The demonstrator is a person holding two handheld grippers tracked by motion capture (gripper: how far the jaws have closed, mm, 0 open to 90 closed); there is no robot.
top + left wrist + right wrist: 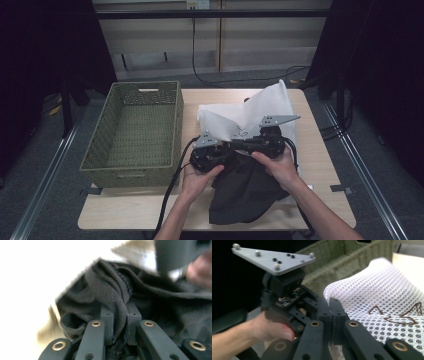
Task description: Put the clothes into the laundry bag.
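A black garment (245,192) lies crumpled at the table's front middle, partly over a white mesh bag (260,105) whose far end stands up. My left gripper (227,150) is shut on a twisted fold of the black garment (107,285), which bunches between its two pads (120,312). My right gripper (246,136) is shut on the edge of the white mesh bag (374,295), whose rim is pinched between its jaws (329,306). The two grippers sit close together, nearly tip to tip. The left gripper's grey plate (274,257) and the hand holding it appear beside the bag.
A green woven basket (127,177) stands empty at the table's left side, and its wall (337,257) rises just behind the grippers. The light wooden table (140,210) has bare room in front of the basket. Cables trail off the front edge.
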